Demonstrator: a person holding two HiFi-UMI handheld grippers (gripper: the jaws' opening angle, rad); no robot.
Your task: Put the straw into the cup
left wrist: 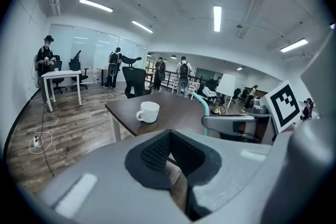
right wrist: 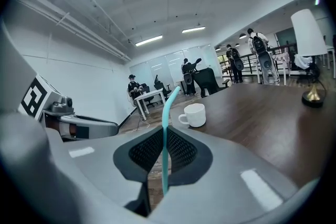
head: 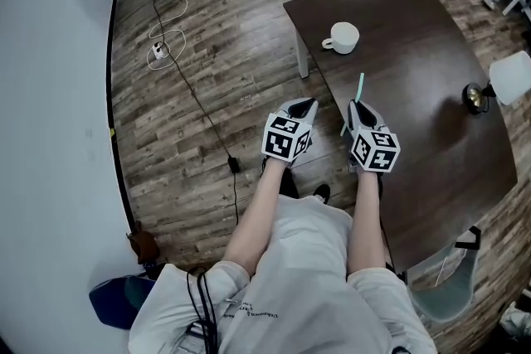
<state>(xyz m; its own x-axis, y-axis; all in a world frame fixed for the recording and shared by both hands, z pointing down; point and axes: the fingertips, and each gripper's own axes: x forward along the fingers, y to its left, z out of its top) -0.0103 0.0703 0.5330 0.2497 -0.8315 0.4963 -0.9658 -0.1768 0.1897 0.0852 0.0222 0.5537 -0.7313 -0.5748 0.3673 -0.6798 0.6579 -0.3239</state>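
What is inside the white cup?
From above, the cup shows only white inside, nothing sticking out; the straw is pinched in the right hand-held gripper. Its bottom is too small to check, and the gripper views see only its wall.

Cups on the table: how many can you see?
1. The white cup stands near the table edge's far left corner, ahead of the right tongs gripping the teal straw. No others visible.

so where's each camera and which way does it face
Head view: on the person's head, steeply down at table, forearms, left tool, right tool.
Left gripper view: rides the left tool, facing the cup across its shut jaws.
Right gripper view: rides the right tool, shut on the straw, facing the cup.
All share the cup.
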